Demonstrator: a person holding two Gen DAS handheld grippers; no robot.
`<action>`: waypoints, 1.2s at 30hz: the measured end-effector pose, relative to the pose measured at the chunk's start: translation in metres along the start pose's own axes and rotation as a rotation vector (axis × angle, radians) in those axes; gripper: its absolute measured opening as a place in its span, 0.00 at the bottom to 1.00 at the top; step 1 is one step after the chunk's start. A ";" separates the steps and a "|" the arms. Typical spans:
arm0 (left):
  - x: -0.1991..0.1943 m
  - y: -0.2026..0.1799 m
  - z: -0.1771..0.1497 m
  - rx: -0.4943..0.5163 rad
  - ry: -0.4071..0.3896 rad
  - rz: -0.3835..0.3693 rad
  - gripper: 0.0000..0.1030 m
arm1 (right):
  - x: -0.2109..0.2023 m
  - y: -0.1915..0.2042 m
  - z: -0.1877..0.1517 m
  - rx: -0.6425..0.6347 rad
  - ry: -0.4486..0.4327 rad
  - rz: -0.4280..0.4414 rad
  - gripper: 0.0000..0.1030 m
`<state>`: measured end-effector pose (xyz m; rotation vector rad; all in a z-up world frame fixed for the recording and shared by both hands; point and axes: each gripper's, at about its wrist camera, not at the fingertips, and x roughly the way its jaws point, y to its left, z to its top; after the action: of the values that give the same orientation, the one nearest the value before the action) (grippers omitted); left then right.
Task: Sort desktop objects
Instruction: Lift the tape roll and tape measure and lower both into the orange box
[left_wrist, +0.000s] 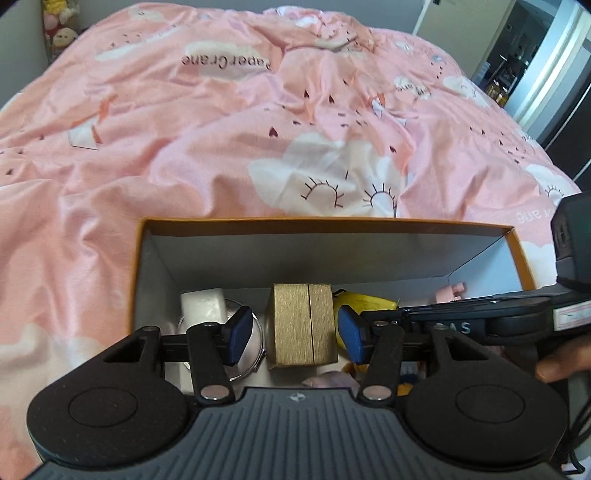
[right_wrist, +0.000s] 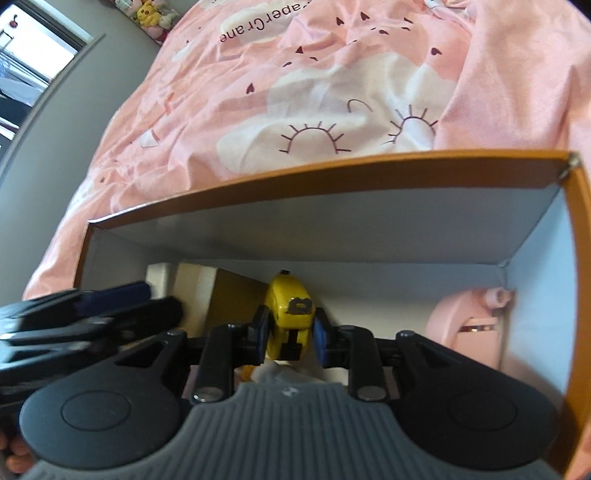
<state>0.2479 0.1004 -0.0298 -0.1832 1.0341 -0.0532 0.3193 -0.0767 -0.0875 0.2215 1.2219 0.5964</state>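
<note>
An orange-rimmed cardboard box (left_wrist: 325, 221) with white walls lies on a pink quilt. My left gripper (left_wrist: 295, 338) reaches into it, open, its blue pads on either side of a gold box (left_wrist: 301, 325); a gap shows at the left pad. My right gripper (right_wrist: 291, 330) is also inside the cardboard box (right_wrist: 332, 173). It stands open, its pads close on both sides of a yellow toy (right_wrist: 290, 310) that rests on the floor. The yellow toy (left_wrist: 364, 301) lies just right of the gold box.
Also in the cardboard box are a white block (left_wrist: 203, 304), a round glassy disc (left_wrist: 255, 347) and a pink item (right_wrist: 469, 317) at the right wall. The pink quilt (left_wrist: 184, 166) surrounds the box. A hand (left_wrist: 561, 365) shows at the right edge.
</note>
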 end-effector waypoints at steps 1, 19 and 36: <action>-0.005 0.000 -0.001 -0.004 -0.010 0.006 0.58 | -0.001 0.000 0.000 -0.007 0.002 -0.014 0.30; -0.050 -0.018 -0.040 0.014 -0.076 0.098 0.58 | 0.005 0.019 -0.004 -0.079 0.009 -0.089 0.32; -0.105 -0.058 -0.081 0.051 -0.288 0.157 0.59 | -0.095 0.061 -0.078 -0.257 -0.318 -0.211 0.33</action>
<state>0.1276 0.0469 0.0293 -0.0603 0.7560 0.0873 0.2078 -0.0896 -0.0088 -0.0303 0.8388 0.5058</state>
